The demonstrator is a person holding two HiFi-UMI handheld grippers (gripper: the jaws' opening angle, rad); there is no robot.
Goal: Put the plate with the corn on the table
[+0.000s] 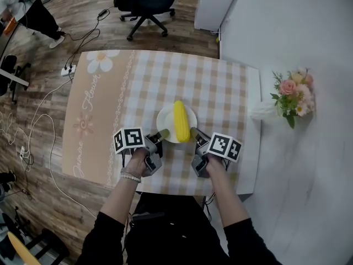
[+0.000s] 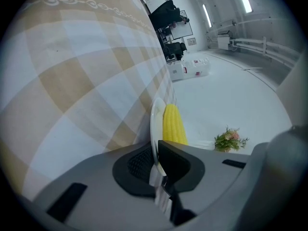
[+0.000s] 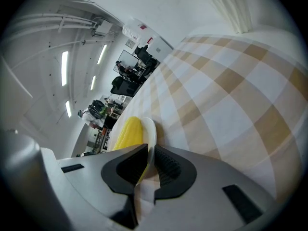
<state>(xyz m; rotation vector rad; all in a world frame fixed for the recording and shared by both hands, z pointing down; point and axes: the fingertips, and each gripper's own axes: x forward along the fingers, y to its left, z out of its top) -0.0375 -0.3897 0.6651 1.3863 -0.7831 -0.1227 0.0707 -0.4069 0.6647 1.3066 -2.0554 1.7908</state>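
While left gripper (image 1: 161,134) and right gripper (image 1: 194,132) fingers (image 3: 168,170) pinch its rim | plate (image 1: 164,120) holds corn (image 1: 180,120) | seemingly touching table (image 1: 220,93)

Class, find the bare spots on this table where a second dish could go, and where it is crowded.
Free: checked cloth beyond the plate, and the orange flower-print strip on its left. Crowded: the near edge, where the left gripper and right gripper clamp the plate's rim beside the corn.

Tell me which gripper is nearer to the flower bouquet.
Right. The right gripper clamps the plate at the rim on the side toward the flower bouquet. The left gripper clamps the opposite rim, farther from it.
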